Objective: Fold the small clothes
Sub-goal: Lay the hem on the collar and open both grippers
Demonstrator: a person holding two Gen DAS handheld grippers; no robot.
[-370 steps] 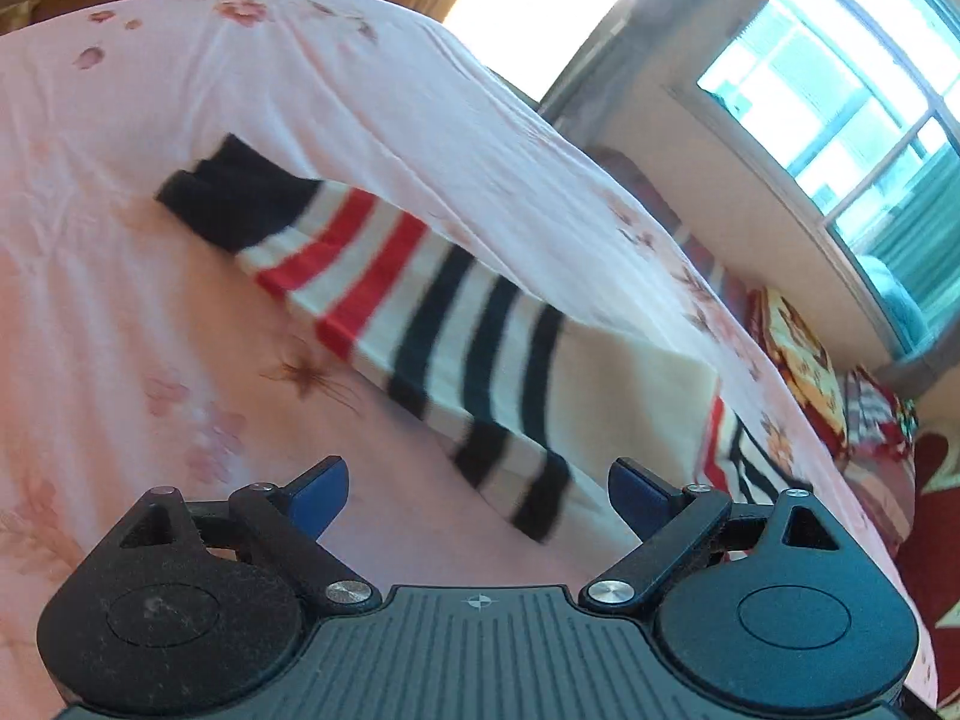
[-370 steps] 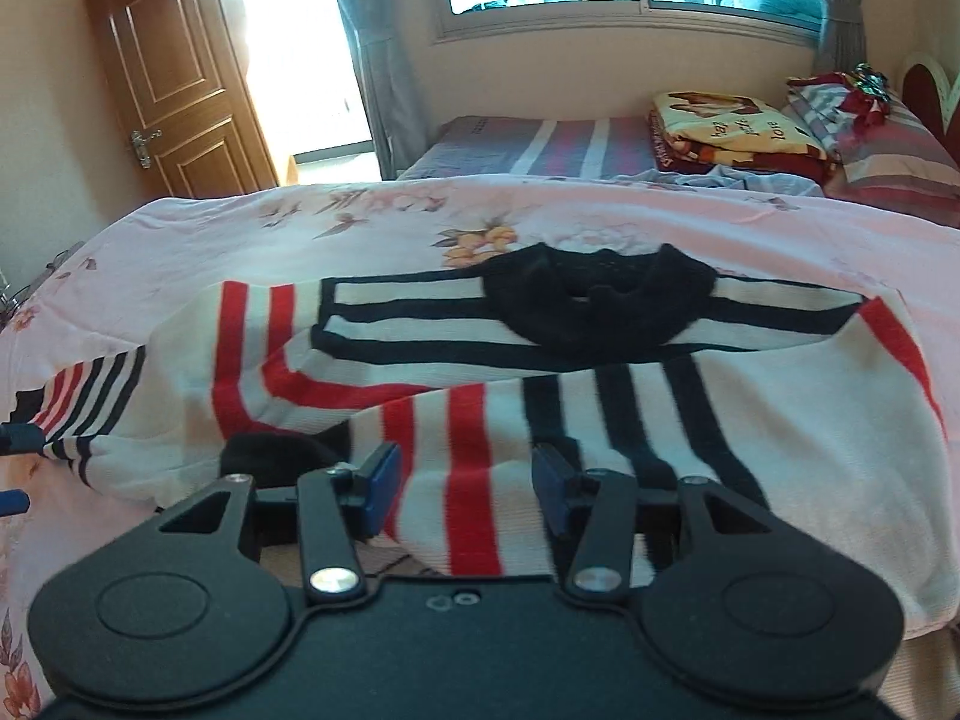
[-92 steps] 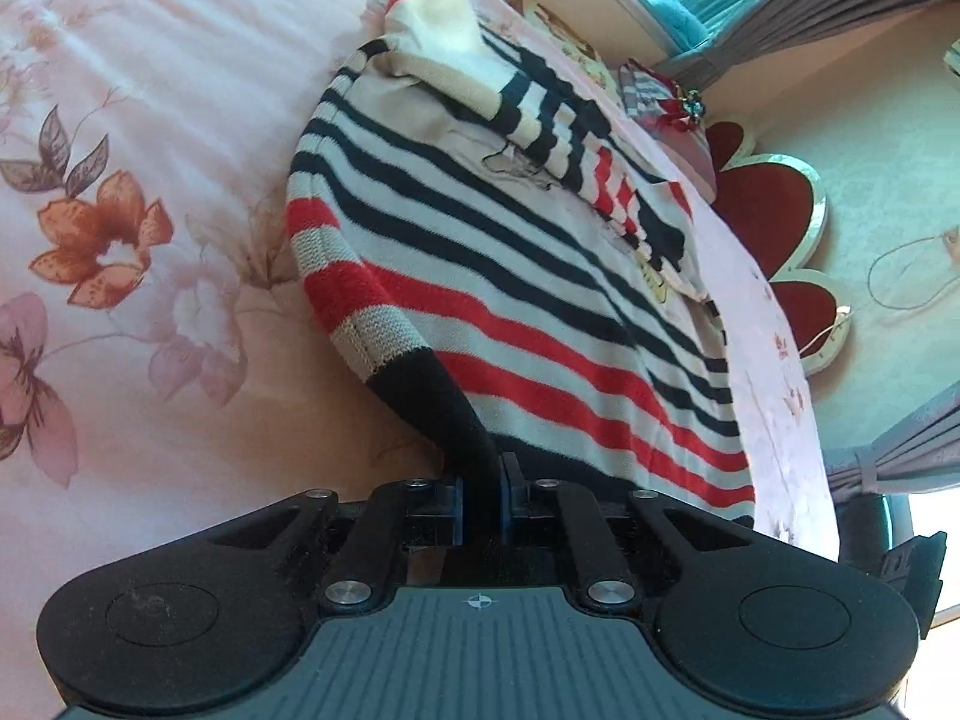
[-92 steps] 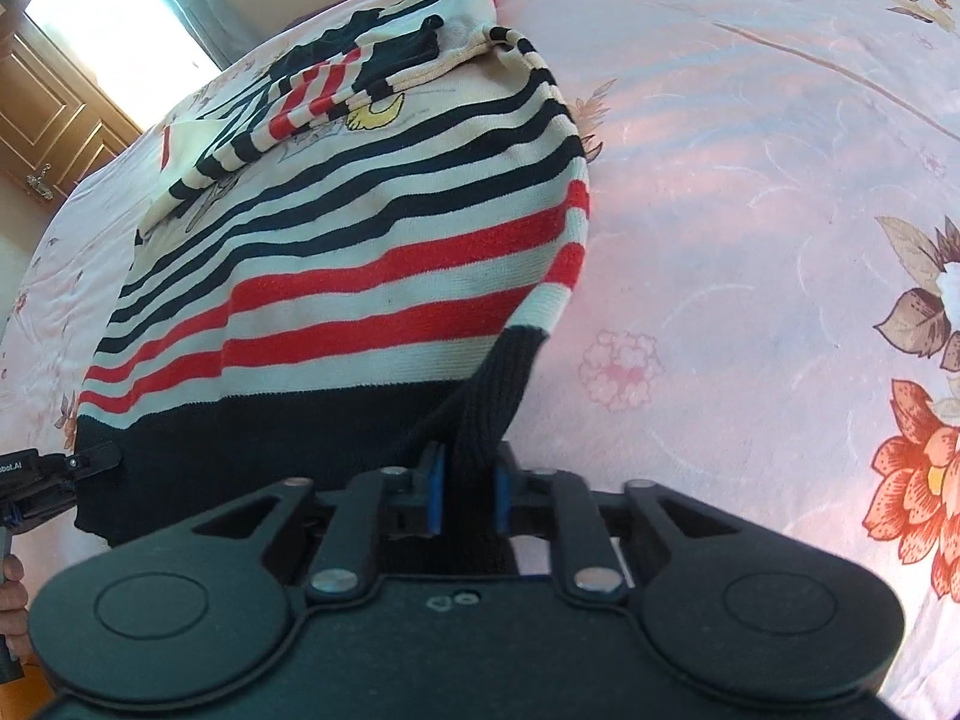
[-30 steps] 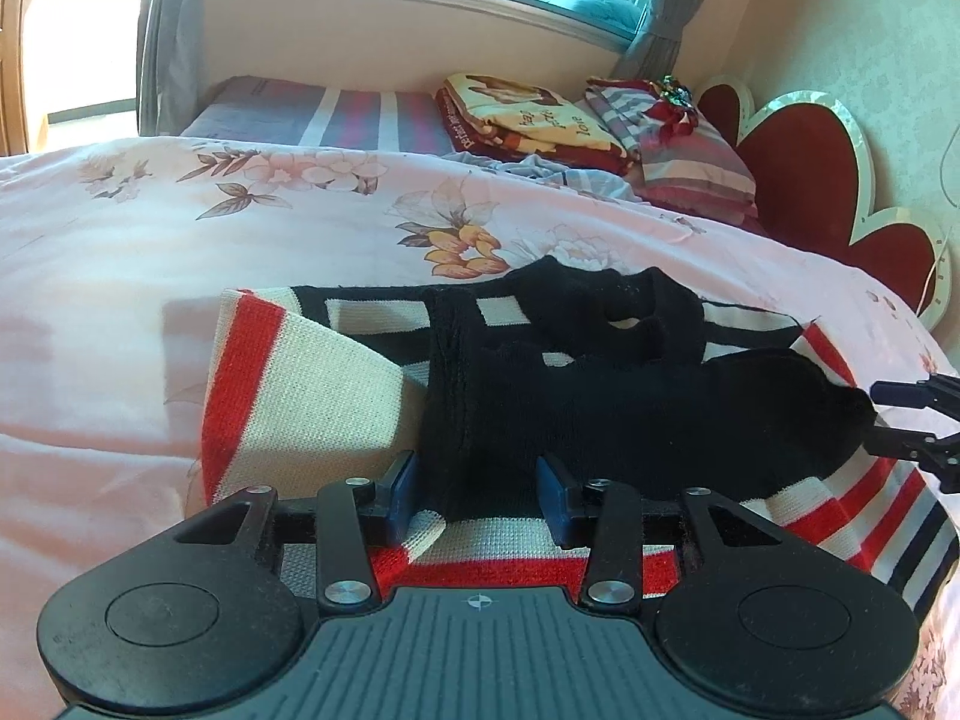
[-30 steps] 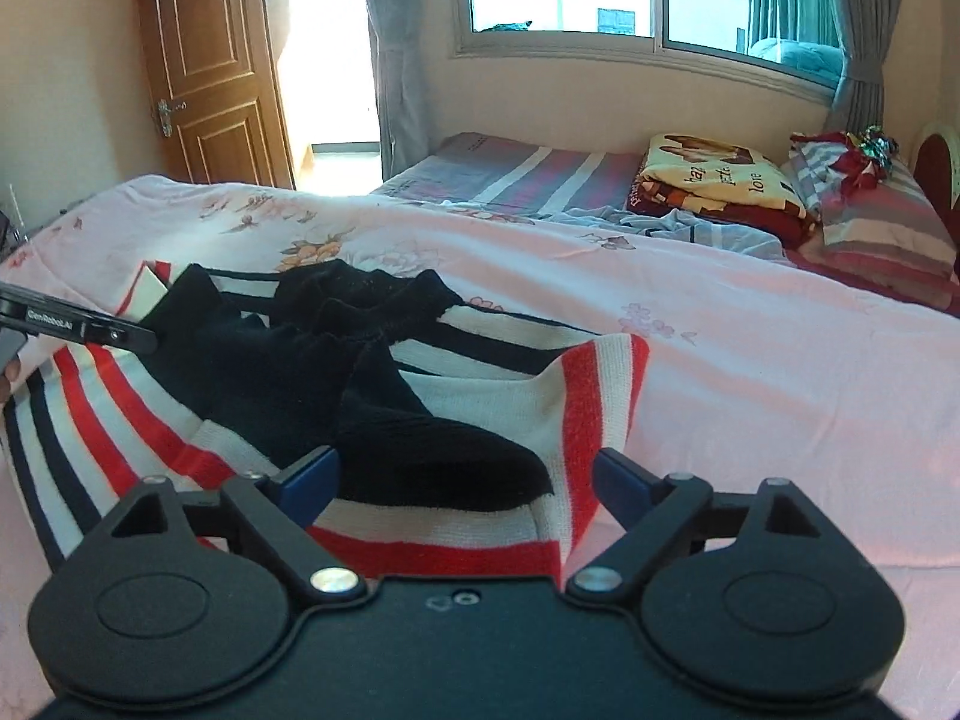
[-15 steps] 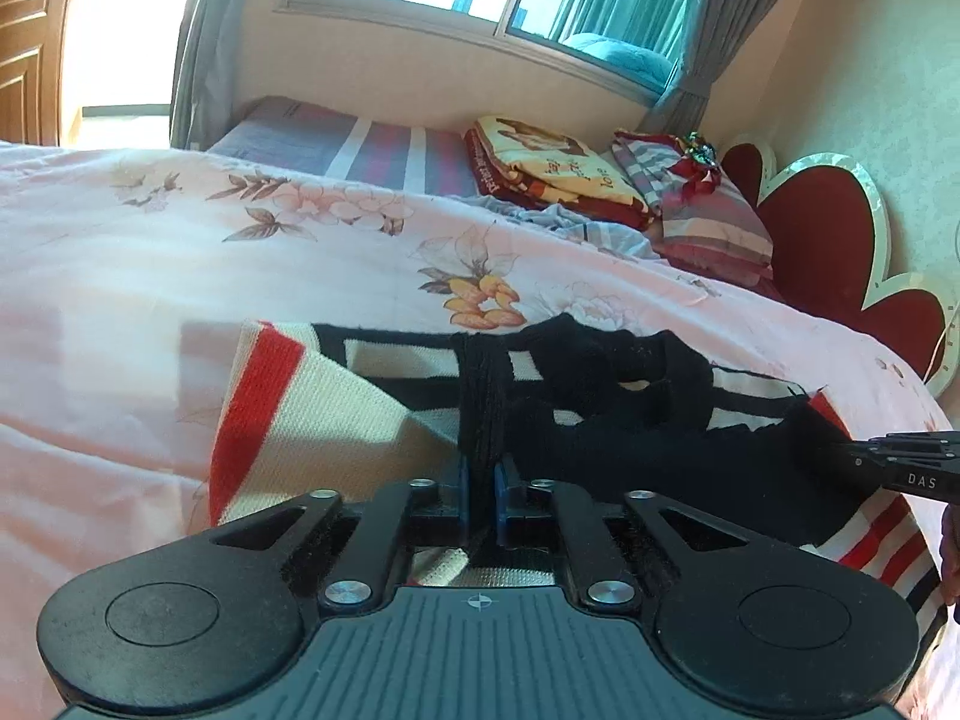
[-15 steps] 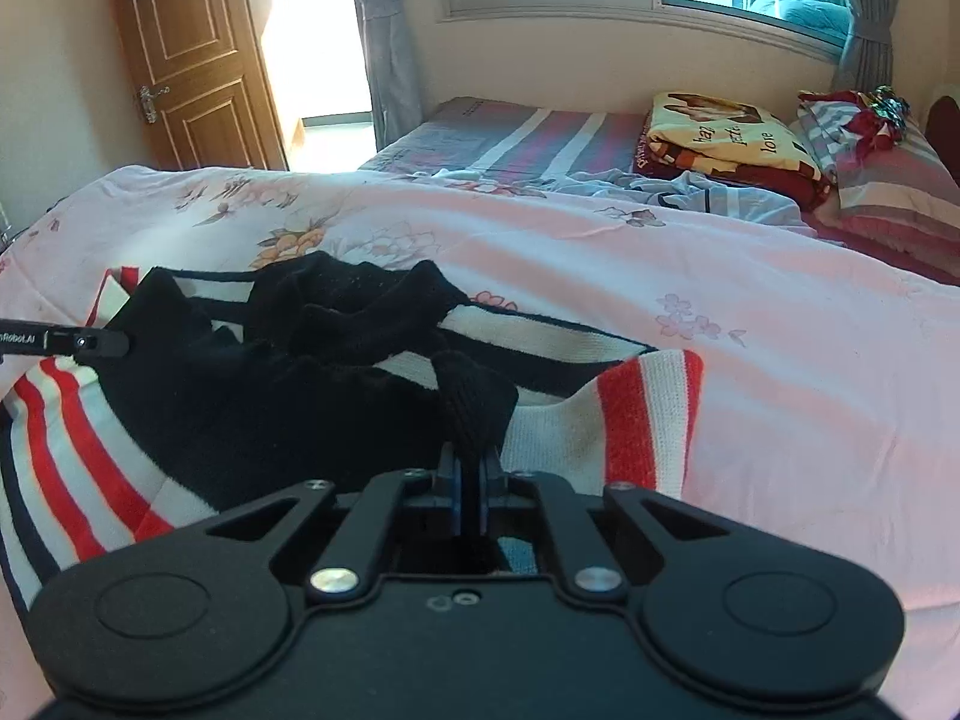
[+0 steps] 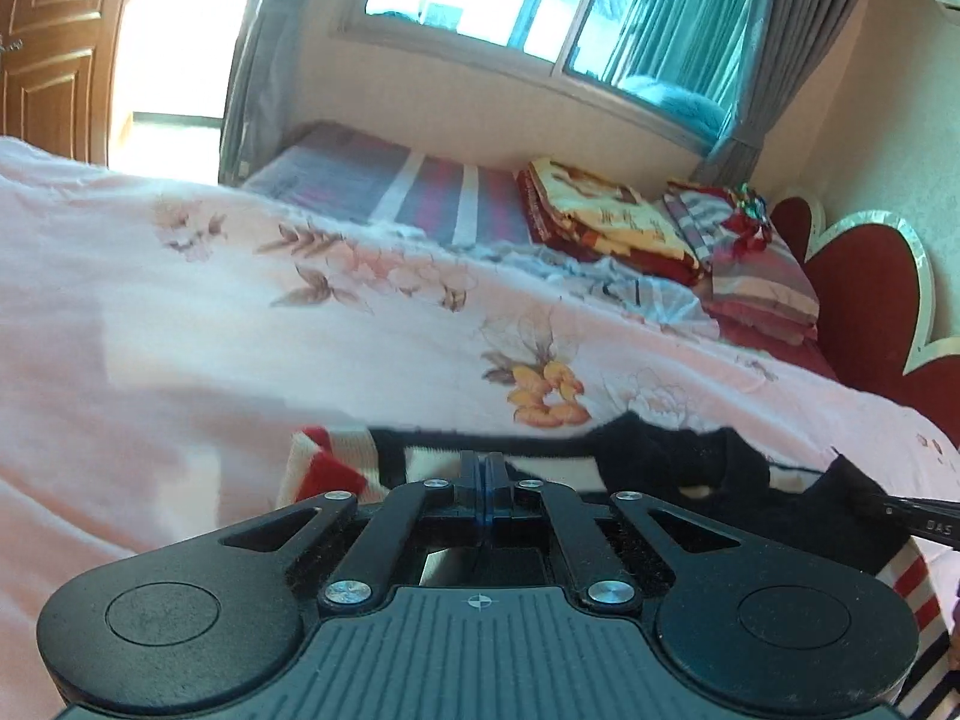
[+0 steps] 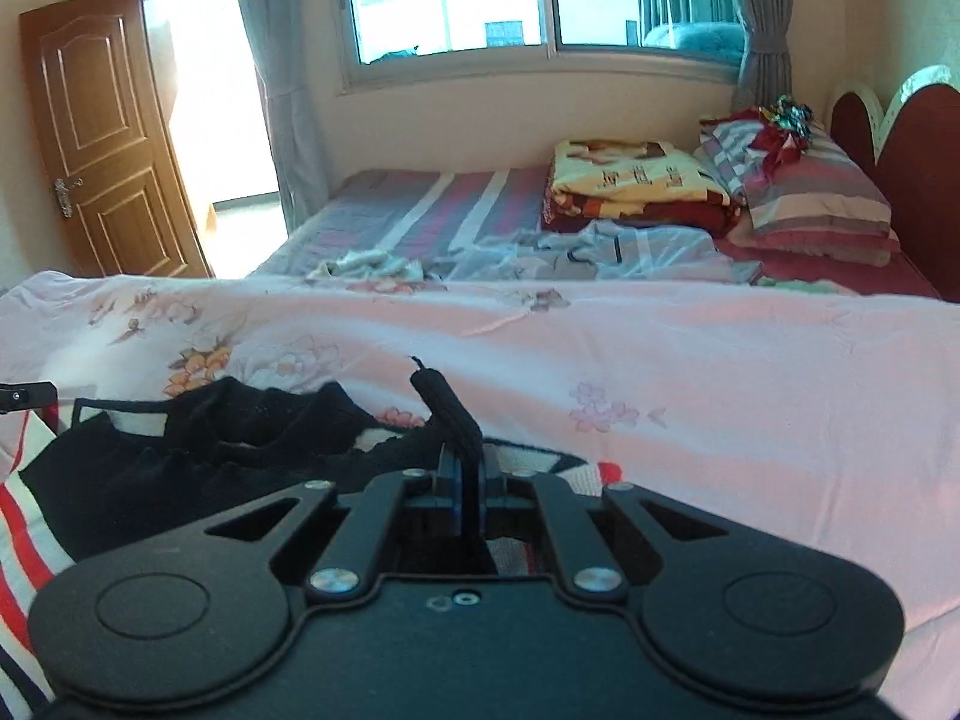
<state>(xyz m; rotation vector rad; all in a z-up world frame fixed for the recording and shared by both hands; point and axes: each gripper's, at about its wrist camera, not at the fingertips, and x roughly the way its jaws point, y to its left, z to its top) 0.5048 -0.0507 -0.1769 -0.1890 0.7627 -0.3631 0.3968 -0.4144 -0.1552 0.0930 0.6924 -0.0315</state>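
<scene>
Left wrist view, nearest item: left gripper [image 9: 485, 483], blue pads pressed flat together; whether any knit is pinched between them cannot be told, as the gripper body hides the cloth directly beneath. Just beyond its tips: striped sweater [image 9: 384, 462], cream with red and black bands, lying on the pink floral bedspread [image 9: 240, 324]; a black knit part spreads to the right, where the tip of the other gripper [image 9: 918, 516] enters from the frame edge and meets that black cloth. Middle distance: bare bedspread with an orange flower print. Far: second bed with striped sheet [image 9: 420, 192], folded blankets [image 9: 606, 222], pillows, a red heart-shaped headboard [image 9: 864, 306], window [image 9: 528, 6] with grey curtains, wooden door [image 9: 48, 54] at far left.

Right wrist view, nearest item: right gripper [image 10: 465, 483], jaws clamped on a black ribbed strip of the sweater [image 10: 198, 444], which stands up between the pads and pokes out past the tips. Left of it: the sweater's black portion bunched on the bedspread [image 10: 720, 396], red and cream stripes at the lower left, with the left gripper's tip [image 10: 24, 395] at the left frame edge just above the sweater's edge. Far: striped bed [image 10: 432, 210], loose pale garments, folded blankets, pillows, window, door [image 10: 102, 138].
</scene>
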